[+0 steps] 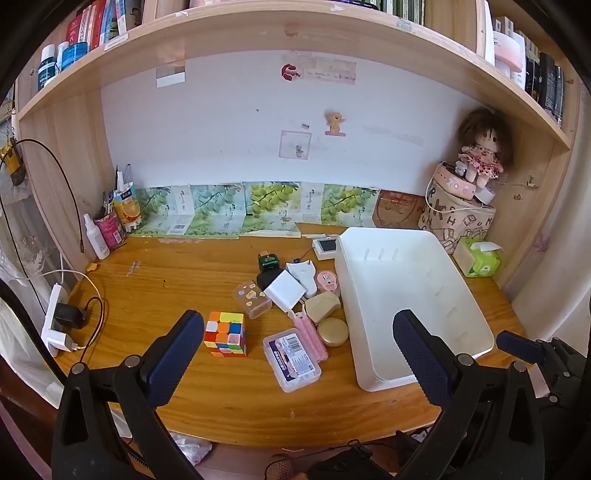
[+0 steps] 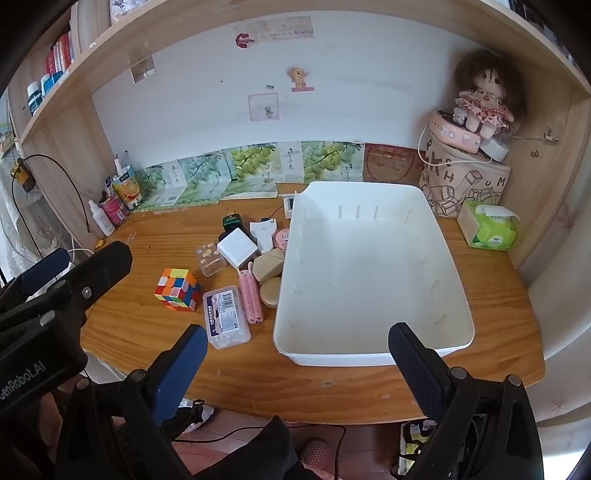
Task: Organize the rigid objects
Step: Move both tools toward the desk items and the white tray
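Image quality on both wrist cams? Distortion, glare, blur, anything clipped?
Left wrist view: strong fisheye bowing of the shelf, dark corner vignette, soft daylight glare on the desk, cube sharp. Right wrist view: same bowing, white bin bright with faint detail, no motion blur, jaws' pads sharp.

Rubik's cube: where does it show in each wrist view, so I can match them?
Left wrist view: the Rubik's cube sits low and left of centre, beside the left tool's left finger.
Right wrist view: the cube lies left of centre, mid-height.
Shared landmark: the white bin, to the cube's right in both.
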Action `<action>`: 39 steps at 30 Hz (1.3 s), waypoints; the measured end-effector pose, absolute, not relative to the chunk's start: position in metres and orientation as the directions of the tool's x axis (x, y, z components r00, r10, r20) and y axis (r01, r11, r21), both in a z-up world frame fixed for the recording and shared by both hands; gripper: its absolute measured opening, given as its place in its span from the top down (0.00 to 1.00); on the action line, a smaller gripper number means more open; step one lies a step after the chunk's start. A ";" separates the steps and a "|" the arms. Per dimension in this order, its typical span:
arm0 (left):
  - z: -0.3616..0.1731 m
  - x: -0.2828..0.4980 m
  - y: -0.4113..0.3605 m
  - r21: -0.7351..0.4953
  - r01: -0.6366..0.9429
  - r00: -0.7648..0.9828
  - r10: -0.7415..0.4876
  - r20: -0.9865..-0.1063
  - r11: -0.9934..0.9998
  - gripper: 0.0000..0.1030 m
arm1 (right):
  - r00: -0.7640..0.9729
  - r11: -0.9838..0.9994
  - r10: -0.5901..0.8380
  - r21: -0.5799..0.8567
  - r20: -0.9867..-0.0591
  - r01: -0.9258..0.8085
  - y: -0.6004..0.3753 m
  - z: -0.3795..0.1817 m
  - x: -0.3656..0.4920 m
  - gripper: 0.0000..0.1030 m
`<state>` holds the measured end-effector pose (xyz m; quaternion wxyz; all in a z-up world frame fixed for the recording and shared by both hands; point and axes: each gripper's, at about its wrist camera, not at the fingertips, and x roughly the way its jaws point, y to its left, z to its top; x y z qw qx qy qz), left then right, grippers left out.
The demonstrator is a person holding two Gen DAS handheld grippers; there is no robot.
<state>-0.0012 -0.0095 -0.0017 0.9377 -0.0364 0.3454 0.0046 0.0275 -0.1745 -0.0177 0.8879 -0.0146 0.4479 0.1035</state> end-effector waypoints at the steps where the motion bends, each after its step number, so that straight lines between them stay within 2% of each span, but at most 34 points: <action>1: -0.001 -0.002 -0.011 -0.065 -0.035 0.758 -0.016 -0.652 0.997 0.01 | 0.574 0.978 0.171 0.067 -0.801 -0.197 -0.174 -0.018 0.026 0.04; 18: -0.008 -0.028 -0.018 -0.095 -0.096 0.702 0.000 -0.712 0.991 0.01 | 0.546 0.974 0.209 0.122 -0.811 -0.192 -0.195 -0.022 0.016 0.04; 28: -0.021 -0.036 -0.022 -0.085 -0.181 0.648 0.054 -0.760 0.980 0.01 | 0.543 0.969 0.233 0.149 -0.807 -0.196 -0.215 -0.027 0.010 0.04; 39: -0.029 -0.013 -0.006 -0.116 -0.233 0.625 0.058 -0.779 0.965 0.01 | 0.559 0.979 0.202 0.151 -0.804 -0.136 -0.239 -0.030 0.028 0.04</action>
